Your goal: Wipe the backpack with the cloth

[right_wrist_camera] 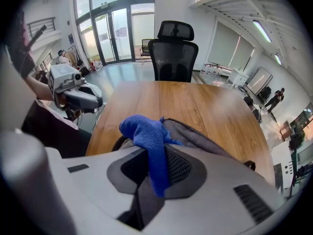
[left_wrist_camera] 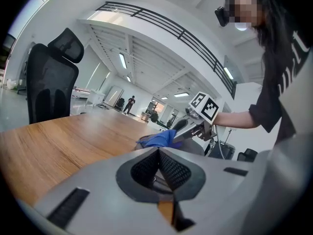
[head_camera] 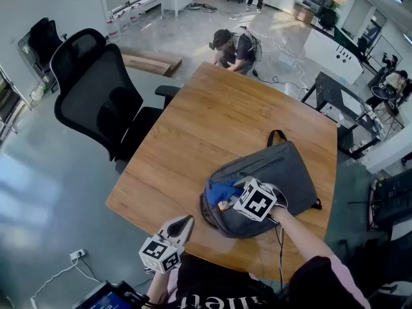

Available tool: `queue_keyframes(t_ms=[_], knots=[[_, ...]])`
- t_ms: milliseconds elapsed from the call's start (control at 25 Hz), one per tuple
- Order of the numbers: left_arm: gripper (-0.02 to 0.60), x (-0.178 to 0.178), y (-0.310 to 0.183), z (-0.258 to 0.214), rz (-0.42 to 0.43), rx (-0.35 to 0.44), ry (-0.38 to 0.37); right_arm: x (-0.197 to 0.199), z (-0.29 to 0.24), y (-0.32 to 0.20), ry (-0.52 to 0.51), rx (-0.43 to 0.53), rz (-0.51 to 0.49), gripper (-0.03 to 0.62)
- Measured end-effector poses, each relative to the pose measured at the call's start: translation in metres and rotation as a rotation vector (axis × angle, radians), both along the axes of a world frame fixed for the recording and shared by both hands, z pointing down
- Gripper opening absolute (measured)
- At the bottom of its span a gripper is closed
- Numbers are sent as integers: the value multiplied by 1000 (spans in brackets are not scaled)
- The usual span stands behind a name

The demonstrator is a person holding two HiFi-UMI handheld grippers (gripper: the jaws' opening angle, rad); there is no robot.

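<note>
A grey backpack [head_camera: 277, 179] lies flat on the wooden table [head_camera: 219, 118], near its front right corner. My right gripper [head_camera: 226, 198] is shut on a blue cloth [head_camera: 222, 192], which rests on the backpack's left end. In the right gripper view the cloth [right_wrist_camera: 149, 136] hangs between the jaws over the grey backpack [right_wrist_camera: 195, 136]. My left gripper [head_camera: 182, 224] hangs off the table's front edge, shut, with nothing in it. From the left gripper view the cloth [left_wrist_camera: 159, 140] and my right gripper [left_wrist_camera: 195, 126] show beyond the closed jaws.
A black office chair [head_camera: 96, 95] stands at the table's left side. A person [head_camera: 235, 47] crouches on the floor beyond the far edge. Desks and equipment stand at the right [head_camera: 341, 89]. A cable [head_camera: 280, 250] runs off the front edge.
</note>
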State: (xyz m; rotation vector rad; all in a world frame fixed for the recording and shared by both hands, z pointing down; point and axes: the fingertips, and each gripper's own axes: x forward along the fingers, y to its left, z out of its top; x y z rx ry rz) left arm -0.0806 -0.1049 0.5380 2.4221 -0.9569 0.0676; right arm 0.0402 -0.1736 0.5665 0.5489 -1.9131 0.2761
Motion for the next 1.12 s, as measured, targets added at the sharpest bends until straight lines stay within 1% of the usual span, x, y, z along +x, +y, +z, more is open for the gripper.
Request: queue_keyframes(t_ms=[120,320,520,640,760,840,920,1000,1120], knots=[[-3,7,11,-2,14,8,-5,4,7,32,-19,-37,-7,78],[-3,13,26,-4,14,7,-16,15,13,83,-27,-62,-5,78],[-3,24,35,-5,25,18,-27,21,12,113,-82,-57,50,78],[-3,34,38,-9,41,26,-30,26,12,130,-113,-78,78,78],[-3,45,42,-2,71,40,-18,38,25,146,-124,-115,110,78],[-3,52,44,2,89,47,-11,46,33,152,-129,-137,134,78],[-3,58,46,1,104,51,-9,49,29,152,-143,-138,146,78],[-3,63,47,0,119,56,-7,51,17,144,-157,-113,151,78],[-3,70,47,-3,143,59,-4,58,-8,114,-179,-36,169,78]])
